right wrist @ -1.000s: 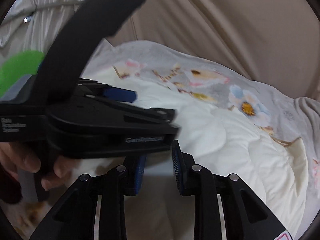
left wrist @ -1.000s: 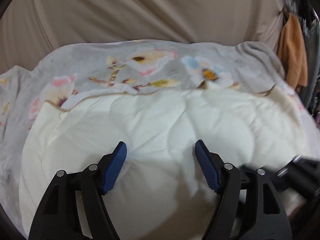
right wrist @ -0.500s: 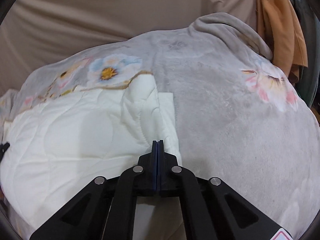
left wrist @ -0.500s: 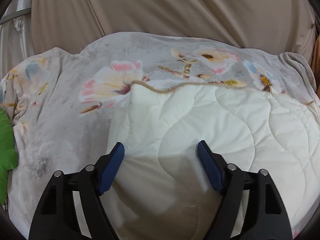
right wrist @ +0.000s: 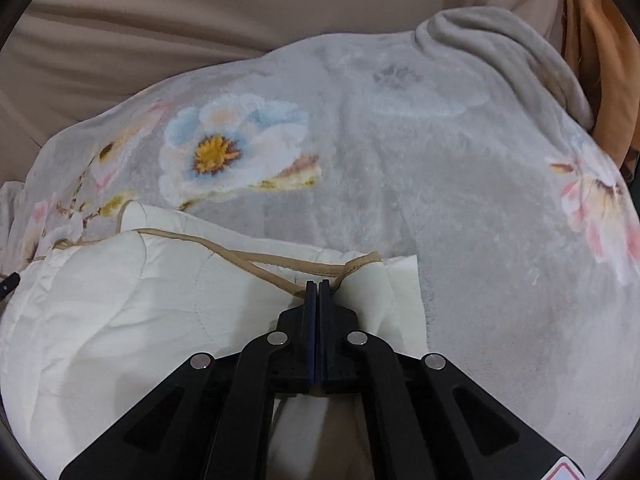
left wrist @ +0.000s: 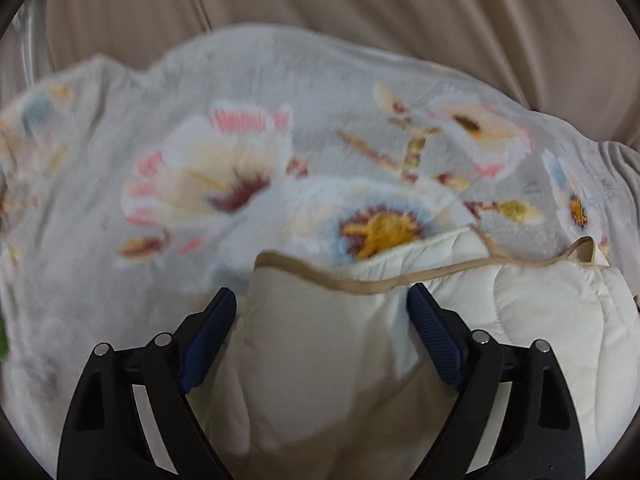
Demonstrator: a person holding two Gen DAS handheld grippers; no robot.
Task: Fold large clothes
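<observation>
A cream quilted cover (left wrist: 520,340) with a tan bound edge (left wrist: 360,284) lies folded on a grey floral blanket (left wrist: 120,272). My left gripper (left wrist: 320,308) straddles the cover's left corner. Its jaws are opening, and the fold sits between them without being pinched. In the right wrist view the same cover (right wrist: 120,320) fills the lower left. My right gripper (right wrist: 318,282) is shut at the cover's right end, where the tan binding (right wrist: 224,246) runs in a V up to its tips.
The floral blanket (right wrist: 440,160) spreads wide beyond the cover on all sides. Beige fabric (left wrist: 360,8) rises behind it. An orange cloth (right wrist: 600,60) hangs at the far right, past the blanket's rumpled corner (right wrist: 500,48).
The left gripper slid left to the cover's corner and its jaws widened. The right gripper closed and swung right to the cover's other end. The tan binding now shows along the fold.
</observation>
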